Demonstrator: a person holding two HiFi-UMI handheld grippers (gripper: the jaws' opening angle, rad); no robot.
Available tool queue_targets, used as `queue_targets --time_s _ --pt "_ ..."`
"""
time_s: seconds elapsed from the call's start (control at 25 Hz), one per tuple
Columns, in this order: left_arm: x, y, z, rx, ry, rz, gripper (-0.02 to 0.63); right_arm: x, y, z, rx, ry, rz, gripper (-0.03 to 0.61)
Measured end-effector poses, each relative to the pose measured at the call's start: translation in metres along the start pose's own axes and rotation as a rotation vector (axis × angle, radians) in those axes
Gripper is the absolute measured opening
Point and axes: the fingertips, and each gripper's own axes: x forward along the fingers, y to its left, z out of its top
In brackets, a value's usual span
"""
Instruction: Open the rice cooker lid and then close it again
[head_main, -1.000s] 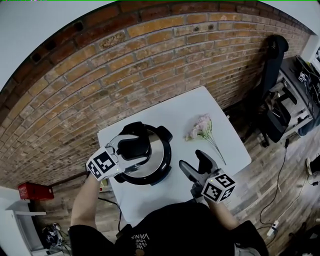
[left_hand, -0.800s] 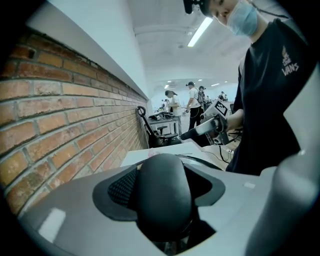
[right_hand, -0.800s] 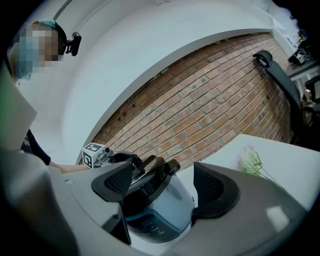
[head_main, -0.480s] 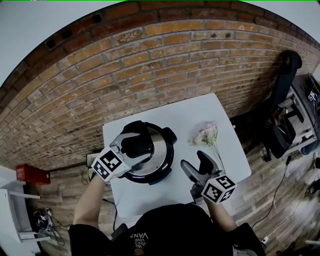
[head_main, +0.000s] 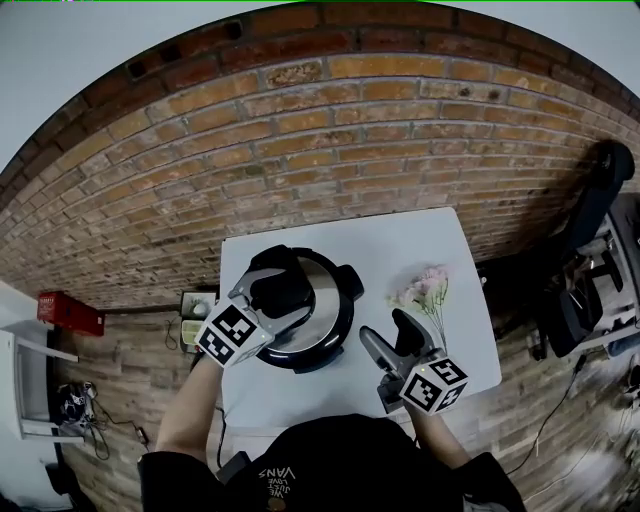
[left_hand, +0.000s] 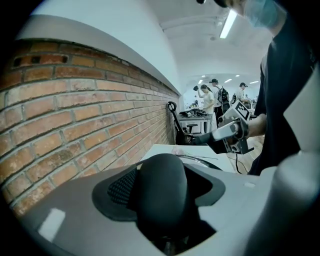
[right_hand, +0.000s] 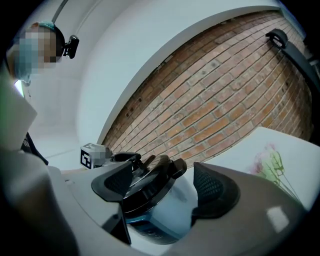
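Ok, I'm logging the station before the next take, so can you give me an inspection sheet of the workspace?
Surface: white table, set against the wall.
Job's things: rice cooker on the table; its lid looks down.
Clutter: pink flowers lying right of the cooker.
Grippers: left gripper shut on the lid handle; right gripper open, empty, beside the cooker.
Cables: loose leads on the floor at left.
Surroundings: brick wall, red box.

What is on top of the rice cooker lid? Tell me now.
The left gripper sits on the lid, its jaws closed on the black handle. The lid covers the pot, so its inside cannot be seen.
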Motion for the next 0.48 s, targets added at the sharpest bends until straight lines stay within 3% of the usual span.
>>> queue_targets --time_s 0.2,0.48 --pt "-0.002 0.001 0.003 -0.011 -0.002 0.027 0.282 0.01 -0.005 -0.001 -0.003 0.063 0.073 0.377" --pt "-0.008 0.005 0.004 -0.01 0.005 0.136 0.299 0.026 -0.008 0.0 -0.038 0.174 0.186 0.377"
